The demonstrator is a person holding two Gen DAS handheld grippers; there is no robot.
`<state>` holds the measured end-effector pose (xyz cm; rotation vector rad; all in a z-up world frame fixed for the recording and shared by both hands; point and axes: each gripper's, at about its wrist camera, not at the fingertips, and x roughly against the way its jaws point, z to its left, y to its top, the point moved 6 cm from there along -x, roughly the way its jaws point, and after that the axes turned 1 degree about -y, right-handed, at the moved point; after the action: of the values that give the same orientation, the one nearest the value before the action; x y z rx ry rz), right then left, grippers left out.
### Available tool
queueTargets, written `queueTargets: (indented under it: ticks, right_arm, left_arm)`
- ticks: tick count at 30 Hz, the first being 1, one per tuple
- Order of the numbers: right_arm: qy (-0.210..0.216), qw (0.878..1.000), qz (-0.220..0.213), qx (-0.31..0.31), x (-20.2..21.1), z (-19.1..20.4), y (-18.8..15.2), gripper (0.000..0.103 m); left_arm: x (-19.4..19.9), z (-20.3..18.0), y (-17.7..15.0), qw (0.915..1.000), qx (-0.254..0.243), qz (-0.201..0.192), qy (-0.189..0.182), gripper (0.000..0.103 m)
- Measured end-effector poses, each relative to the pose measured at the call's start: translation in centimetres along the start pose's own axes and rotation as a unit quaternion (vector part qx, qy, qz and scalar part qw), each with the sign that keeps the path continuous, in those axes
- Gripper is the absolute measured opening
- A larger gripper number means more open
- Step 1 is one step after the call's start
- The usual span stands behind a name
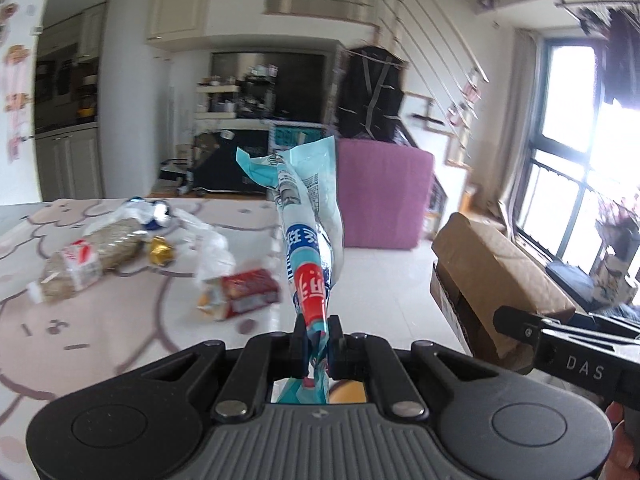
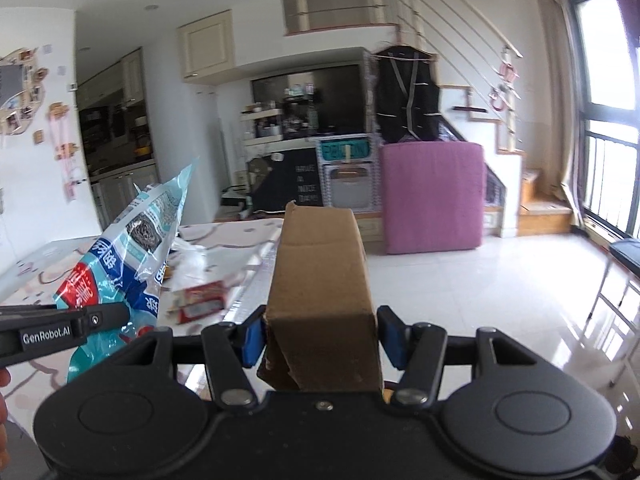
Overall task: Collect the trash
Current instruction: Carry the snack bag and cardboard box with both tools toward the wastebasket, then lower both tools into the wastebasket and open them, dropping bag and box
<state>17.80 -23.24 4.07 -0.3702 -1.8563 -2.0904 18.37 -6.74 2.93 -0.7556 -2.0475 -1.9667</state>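
Observation:
My left gripper (image 1: 317,345) is shut on a crumpled blue, white and red plastic wrapper (image 1: 310,236), which stands up from the jaws. The right wrist view shows the same wrapper (image 2: 132,248) at the left, with the left gripper's finger across it. My right gripper (image 2: 320,336) is shut on a brown cardboard box (image 2: 322,280), its blue pads (image 2: 253,334) pressing both sides. That box (image 1: 492,280) appears at the right of the left wrist view. On the table (image 1: 80,340) lie a clear bag of brown contents (image 1: 86,256), a gold foil piece (image 1: 160,251) and a red packet (image 1: 250,290).
The table has a pink cartoon-print cover and ends at a white tiled floor (image 2: 480,280). Farther off stand a purple cushion block (image 2: 434,196), a staircase with railing (image 2: 460,40), kitchen shelves (image 2: 280,120) and a large window (image 1: 580,160). A white plastic bag (image 1: 208,248) lies among the trash.

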Motion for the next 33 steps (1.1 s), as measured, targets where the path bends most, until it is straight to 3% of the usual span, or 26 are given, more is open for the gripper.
queueTargets:
  ticks: [10, 14, 17, 27, 31, 33]
  right_arm:
    - [-0.050, 0.997, 0.037, -0.039, -1.5, -7.0, -2.8, 0.058]
    - [-0.066, 0.995, 0.062, -0.052, -2.6, -9.1, -4.9, 0.058]
    - [-0.074, 0.992, 0.083, -0.058, -3.7, -10.3, -6.3, 0.058]
    - [-0.081, 0.983, 0.146, -0.071, -7.7, -13.1, -10.0, 0.058]
    - [-0.074, 0.979, 0.174, -0.071, -9.5, -13.6, -11.3, 0.058]
    - [-0.066, 0.977, 0.190, -0.072, -10.6, -13.6, -12.0, 0.058]
  left_arm:
    - [-5.6, -5.1, -3.0, 0.9956, -0.022, 0.073, -0.053, 0.008]
    - [-8.5, -5.9, -5.2, 0.9879, -0.003, 0.134, -0.079, 0.008]
    - [-11.2, -6.3, -7.1, 0.9763, 0.016, 0.191, -0.101, 0.008]
    - [-20.8, -7.2, -13.0, 0.9166, 0.101, 0.358, -0.147, 0.008]
    - [-25.0, -6.8, -16.3, 0.8713, 0.166, 0.437, -0.150, 0.010]
    - [-26.8, -6.4, -17.9, 0.8551, 0.185, 0.464, -0.138, 0.011]
